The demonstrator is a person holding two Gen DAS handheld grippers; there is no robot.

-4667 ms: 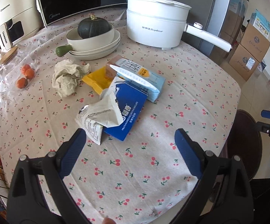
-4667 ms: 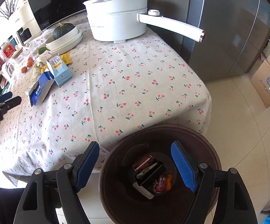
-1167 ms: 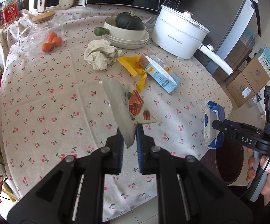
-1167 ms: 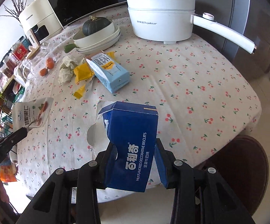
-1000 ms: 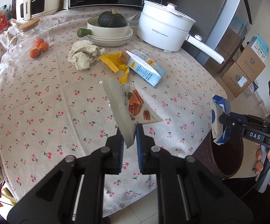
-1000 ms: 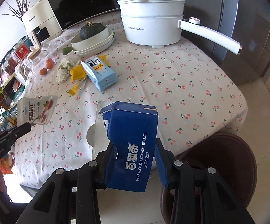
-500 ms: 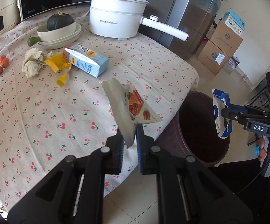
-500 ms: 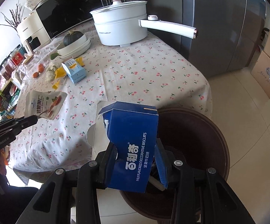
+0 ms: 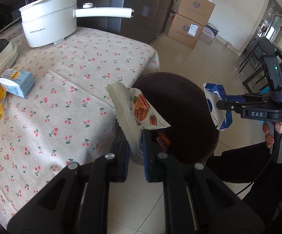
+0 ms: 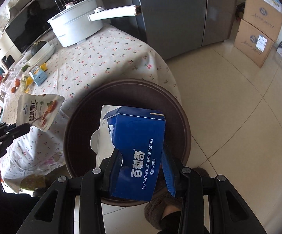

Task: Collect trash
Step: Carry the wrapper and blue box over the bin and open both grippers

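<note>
One pouch point(image 9: 139, 111), one box point(image 10: 141, 152), seemingly over one bin point(image 10: 183, 120)

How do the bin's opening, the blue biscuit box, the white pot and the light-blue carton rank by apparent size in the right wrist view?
1. Bin opening
2. Blue biscuit box, enlarged by nearness to the camera
3. White pot
4. Light-blue carton, far off, so looks smallest

The tablecloth point(image 9: 78, 62) is matt woven cloth with a cherry print. The pot point(image 9: 49, 27) looks like smooth white enamel or plastic. The snack bag point(image 9: 133, 115) is crinkly glossy film, the blue box point(image 10: 141, 154) matt cardboard. The bin point(image 10: 183, 117) has a dull brown rim; the floor tiles point(image 10: 238, 117) shine.
</note>
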